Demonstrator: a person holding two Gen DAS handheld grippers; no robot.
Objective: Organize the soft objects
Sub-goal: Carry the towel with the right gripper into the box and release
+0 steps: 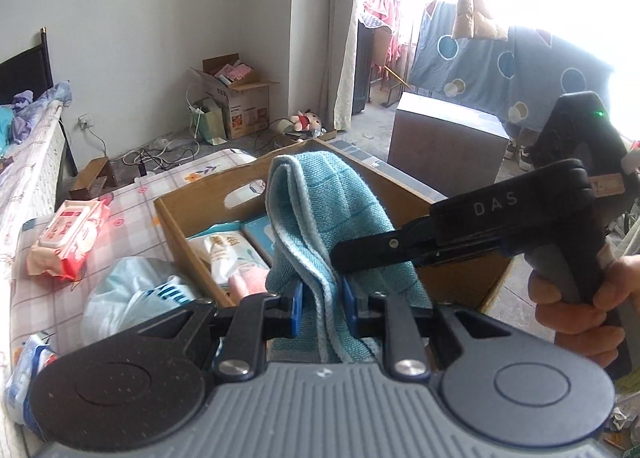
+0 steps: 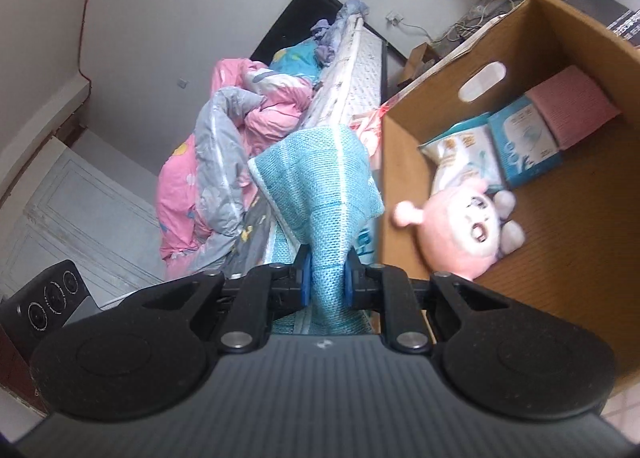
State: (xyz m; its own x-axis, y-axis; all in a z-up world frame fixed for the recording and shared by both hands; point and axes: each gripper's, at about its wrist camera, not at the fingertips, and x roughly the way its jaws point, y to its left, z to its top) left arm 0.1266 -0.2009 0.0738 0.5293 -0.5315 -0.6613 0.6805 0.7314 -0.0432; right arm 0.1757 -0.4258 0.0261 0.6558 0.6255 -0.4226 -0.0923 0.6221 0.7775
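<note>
With both your left gripper (image 1: 322, 300) and right gripper (image 2: 326, 278) clamped on the teal towel (image 1: 320, 214) held at frame centre above the cardboard box (image 1: 208, 202), which already holds tissue packs (image 2: 460, 162) and a pink plush (image 2: 472, 234), the red wipes pack (image 1: 66, 238) at left looks still unsorted.

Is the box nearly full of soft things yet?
Partly. The brown cardboard box already holds a pink plush toy, tissue packs and a folded pink cloth. Both the left gripper and right gripper grip the teal knitted towel. The red wipes pack waits outside.
</note>
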